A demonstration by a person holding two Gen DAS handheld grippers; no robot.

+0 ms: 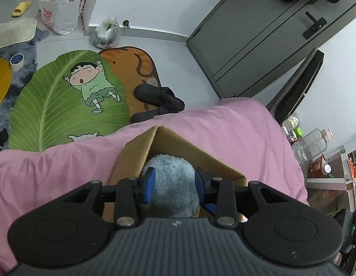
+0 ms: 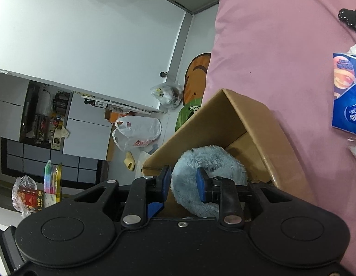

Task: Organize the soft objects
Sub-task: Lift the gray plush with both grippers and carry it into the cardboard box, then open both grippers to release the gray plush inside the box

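A fluffy light-blue soft object (image 1: pixel 172 184) lies in an open cardboard box (image 1: pixel 178 147) on a pink bedsheet (image 1: pixel 235 128). My left gripper (image 1: pixel 174 182) is over the box with its blue pads on either side of the fluffy object, closed on it. In the right wrist view the same fluffy object (image 2: pixel 207 161) curls inside the box (image 2: pixel 242 115). My right gripper (image 2: pixel 183 184) is closed on its left part, one pad pressed into the fur.
A blue tissue pack (image 2: pixel 347 92) and a black item (image 2: pixel 350 18) lie on the pink sheet. Beside the bed, a green leaf rug (image 1: pixel 62 96), black slippers (image 1: pixel 159 96), plastic bags (image 1: pixel 59 9) and a grey cabinet (image 1: pixel 258 34).
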